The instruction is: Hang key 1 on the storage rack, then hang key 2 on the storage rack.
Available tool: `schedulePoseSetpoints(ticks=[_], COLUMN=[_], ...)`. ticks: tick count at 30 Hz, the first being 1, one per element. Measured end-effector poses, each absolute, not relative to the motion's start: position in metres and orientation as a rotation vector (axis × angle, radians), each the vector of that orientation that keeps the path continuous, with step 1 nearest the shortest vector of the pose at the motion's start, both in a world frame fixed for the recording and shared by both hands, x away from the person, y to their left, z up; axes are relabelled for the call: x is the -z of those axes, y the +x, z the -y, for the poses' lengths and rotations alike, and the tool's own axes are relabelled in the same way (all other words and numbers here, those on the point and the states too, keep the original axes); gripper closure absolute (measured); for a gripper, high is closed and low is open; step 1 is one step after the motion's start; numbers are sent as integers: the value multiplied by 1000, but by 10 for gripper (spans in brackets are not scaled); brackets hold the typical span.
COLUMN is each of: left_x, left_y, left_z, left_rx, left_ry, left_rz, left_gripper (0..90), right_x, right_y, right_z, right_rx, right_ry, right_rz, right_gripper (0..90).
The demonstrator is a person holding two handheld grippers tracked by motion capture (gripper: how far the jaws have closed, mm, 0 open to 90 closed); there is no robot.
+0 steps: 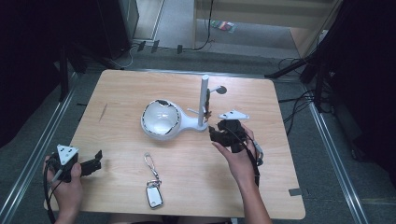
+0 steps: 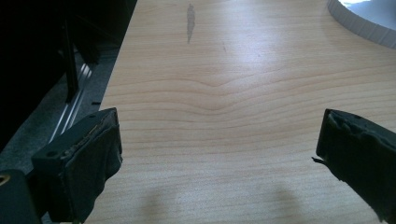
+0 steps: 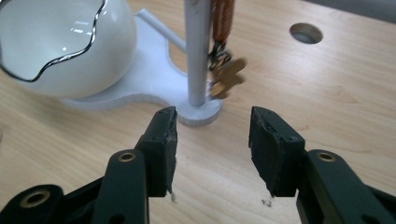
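The right gripper (image 1: pixel 215 133) is held near the middle of the table (image 1: pixel 280 186), just in front of the white stand (image 1: pixel 196 122). Its jaws are seen open in the right gripper view, with nothing between them, and they point at the round foot of the stand's pole (image 3: pixel 196 51). A brown keychain (image 3: pixel 223 56) hangs beside the pole, close above the foot. The white bowl (image 1: pixel 159 120) of the stand lies to the left of the pole. The left gripper (image 1: pixel 95 164) is kept at the near left corner, its jaws wide apart and empty. A key fob (image 1: pixel 153 196) is lying near the front edge.
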State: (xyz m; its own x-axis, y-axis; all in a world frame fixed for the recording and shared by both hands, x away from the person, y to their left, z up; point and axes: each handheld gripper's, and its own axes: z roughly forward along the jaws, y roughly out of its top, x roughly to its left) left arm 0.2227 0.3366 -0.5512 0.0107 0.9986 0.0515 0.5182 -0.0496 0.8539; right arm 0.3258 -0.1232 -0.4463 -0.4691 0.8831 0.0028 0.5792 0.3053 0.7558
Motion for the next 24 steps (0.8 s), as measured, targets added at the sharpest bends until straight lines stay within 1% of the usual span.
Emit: schedulePoseSetpoints(ticks=[7,8,10,14,24], left_x=[551,551,551,551,551], left_y=[223,223,224,224,223], left_z=[-337,-337,-337,-336,-337], left_rx=[-936,-934,-934,-932,-928], left_ry=[1642,1644,1646,1649,1648], left_rz=[-1576,-1578,-1579,-1581,-1577], left_gripper=[3,3,3,3,3], right_x=[442,441,441,442,449], right_y=[322,322,321,319,317], right_z=[124,125,126,125,117], right_rx=[-987,-978,-980,-958,-910], right_ry=[1329,1347,1364,1371,1442], right_rz=[-2189,-2192,-2197,-2196,-2257], right_gripper=[520,536,538,496,483])
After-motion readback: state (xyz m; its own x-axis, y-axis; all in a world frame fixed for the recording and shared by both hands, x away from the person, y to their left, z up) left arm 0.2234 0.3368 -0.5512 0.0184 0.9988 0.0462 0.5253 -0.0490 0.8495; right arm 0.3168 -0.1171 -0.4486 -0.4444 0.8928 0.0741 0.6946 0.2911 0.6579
